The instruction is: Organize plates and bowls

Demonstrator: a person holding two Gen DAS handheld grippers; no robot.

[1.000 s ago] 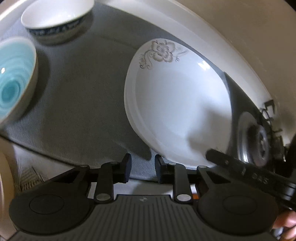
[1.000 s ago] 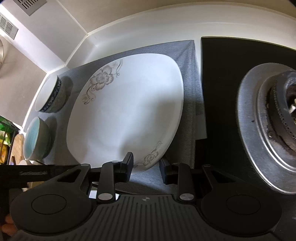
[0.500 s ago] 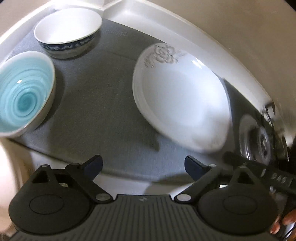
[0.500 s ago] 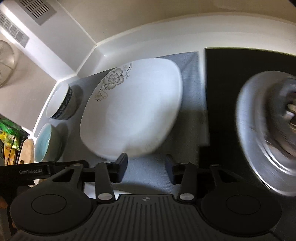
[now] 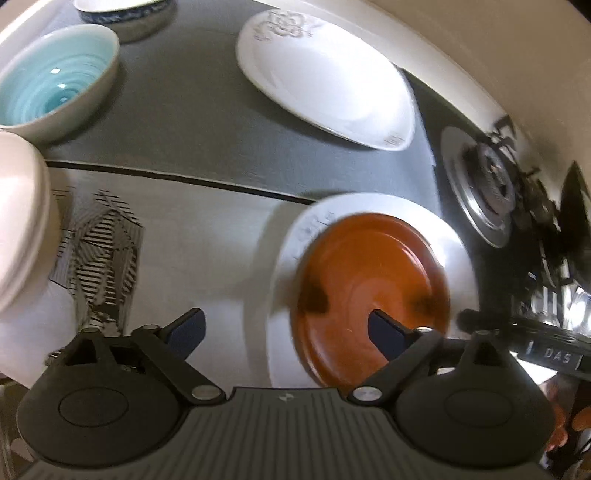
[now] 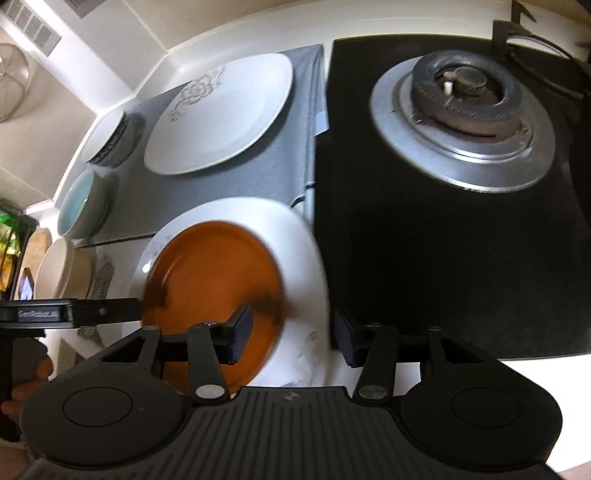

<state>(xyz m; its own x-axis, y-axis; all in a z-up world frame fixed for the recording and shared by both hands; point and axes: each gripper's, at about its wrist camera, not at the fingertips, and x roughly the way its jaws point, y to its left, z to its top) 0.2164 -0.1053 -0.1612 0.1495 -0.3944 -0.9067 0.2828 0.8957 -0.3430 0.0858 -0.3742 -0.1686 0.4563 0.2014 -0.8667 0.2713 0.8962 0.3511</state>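
A white floral plate [image 5: 325, 77] [image 6: 221, 114] lies on the grey mat [image 5: 184, 122] [image 6: 295, 147]. A teal bowl [image 5: 55, 81] [image 6: 79, 203] and a blue-rimmed white bowl [image 5: 125, 14] [image 6: 109, 138] stand at the mat's left. Nearer me, an orange plate [image 5: 369, 291] [image 6: 210, 288] rests on a second white plate [image 5: 458, 266] [image 6: 303, 258] on the white counter. My left gripper [image 5: 286, 332] is open and empty above the orange plate's left edge. My right gripper [image 6: 293, 338] is open and empty over the white plate's right rim.
A cream bowl [image 5: 18, 221] [image 6: 62, 269] sits at the left by a striped cloth [image 5: 99, 251]. A black gas hob [image 6: 443, 221] with a steel burner [image 5: 487, 184] [image 6: 465, 118] lies to the right. White walls close the back.
Both grippers pulled back from the floral plate, which stays on the mat, and opened wide. The orange plate on the second white plate came into view beneath them.
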